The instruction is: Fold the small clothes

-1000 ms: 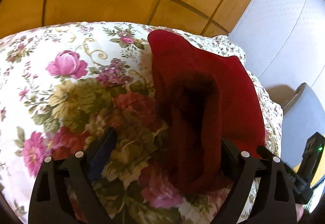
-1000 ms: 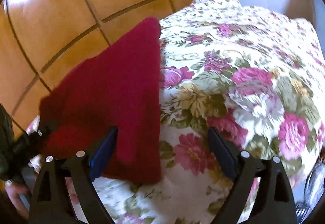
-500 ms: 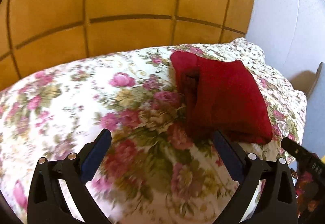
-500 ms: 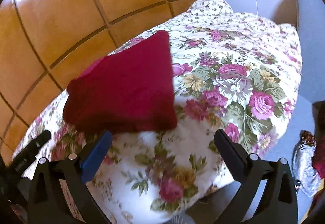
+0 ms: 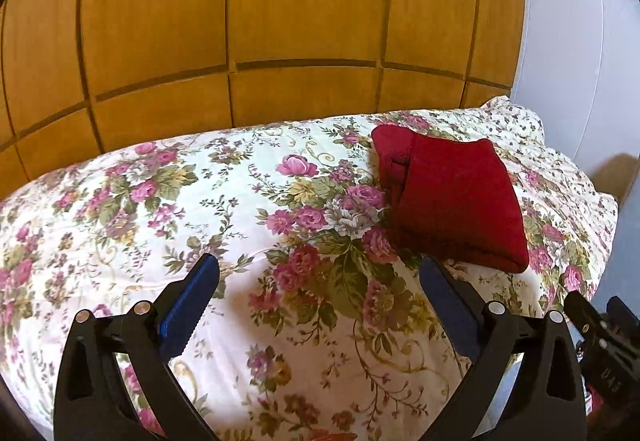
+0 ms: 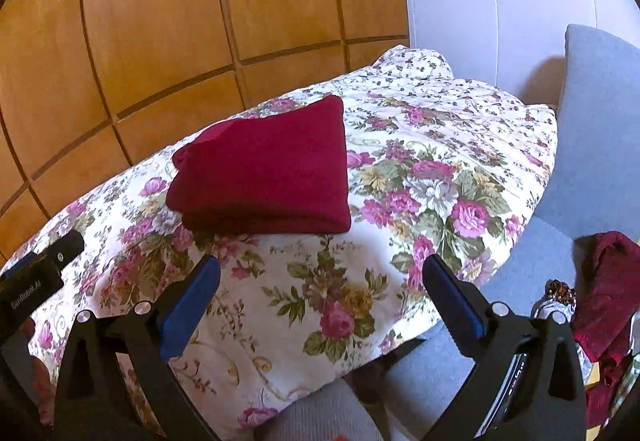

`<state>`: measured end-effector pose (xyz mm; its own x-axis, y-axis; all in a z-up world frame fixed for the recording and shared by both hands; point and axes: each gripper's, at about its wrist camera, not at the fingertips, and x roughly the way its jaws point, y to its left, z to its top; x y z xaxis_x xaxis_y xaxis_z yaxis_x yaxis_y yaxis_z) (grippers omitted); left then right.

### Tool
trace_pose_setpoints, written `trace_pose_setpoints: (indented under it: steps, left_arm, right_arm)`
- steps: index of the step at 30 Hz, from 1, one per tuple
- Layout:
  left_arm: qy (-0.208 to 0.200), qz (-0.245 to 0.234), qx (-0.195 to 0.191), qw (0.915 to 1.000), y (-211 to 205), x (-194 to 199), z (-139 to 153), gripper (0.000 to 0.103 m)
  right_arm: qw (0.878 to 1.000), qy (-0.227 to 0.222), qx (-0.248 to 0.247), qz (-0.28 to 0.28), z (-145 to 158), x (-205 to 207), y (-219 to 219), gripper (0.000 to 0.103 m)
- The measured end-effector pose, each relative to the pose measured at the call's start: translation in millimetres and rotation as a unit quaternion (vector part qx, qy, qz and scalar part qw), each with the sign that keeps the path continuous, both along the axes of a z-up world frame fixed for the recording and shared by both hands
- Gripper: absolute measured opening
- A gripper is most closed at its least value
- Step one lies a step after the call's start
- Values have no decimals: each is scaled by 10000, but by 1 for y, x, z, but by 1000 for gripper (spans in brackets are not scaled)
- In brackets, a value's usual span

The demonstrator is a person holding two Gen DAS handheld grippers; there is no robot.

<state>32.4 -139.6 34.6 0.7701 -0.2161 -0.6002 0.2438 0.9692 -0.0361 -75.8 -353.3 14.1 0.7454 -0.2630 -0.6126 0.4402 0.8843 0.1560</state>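
Note:
A dark red garment [image 5: 452,197] lies folded in a thick, roughly square stack on the floral quilt [image 5: 200,209], toward its far right side. My left gripper [image 5: 320,265] hovers open, short of the stack and to its left, nothing between its blue pads. In the right wrist view the same folded garment [image 6: 264,169] sits ahead and to the left on the quilt [image 6: 440,161]. My right gripper [image 6: 320,265] is open and empty, held back over the quilt's near edge. Each gripper shows at the other view's edge: the right one [image 5: 600,329], the left one [image 6: 36,281].
A wood-panelled wall [image 5: 304,21] rises behind the quilt, with a white wall [image 6: 500,1] to its right. A grey upholstered seat [image 6: 600,121] stands beside the quilt. More dark red cloth [image 6: 612,281] and small items lie low at the right.
Both grippers have drawn back and up from the red garment, which now lies folded and free on the quilt. Their jaws stand a little wider than a second ago.

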Motion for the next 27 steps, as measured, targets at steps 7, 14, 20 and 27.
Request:
trace_pose_setpoints:
  steps: [7,14,20,27]
  left_arm:
    - [-35,-23,331,9994,-8,-18,0,99]
    - [-25,-67,428,9991,-17,-26,-1,99]
    - [-3,-182,415,9990,-21,-28,-1,99]
    - [53,-189,372,9991,-19,-27,-2,99]
  right_arm:
    - [9998,189,10,-92,-6,0,1,101]
    - [9999,141,12,-63,-2,-1,-2,101]
    - [9999,106,-36,-21,1,-1,-1,101]
    - [9999,112,-52,30,1,0,0,101]
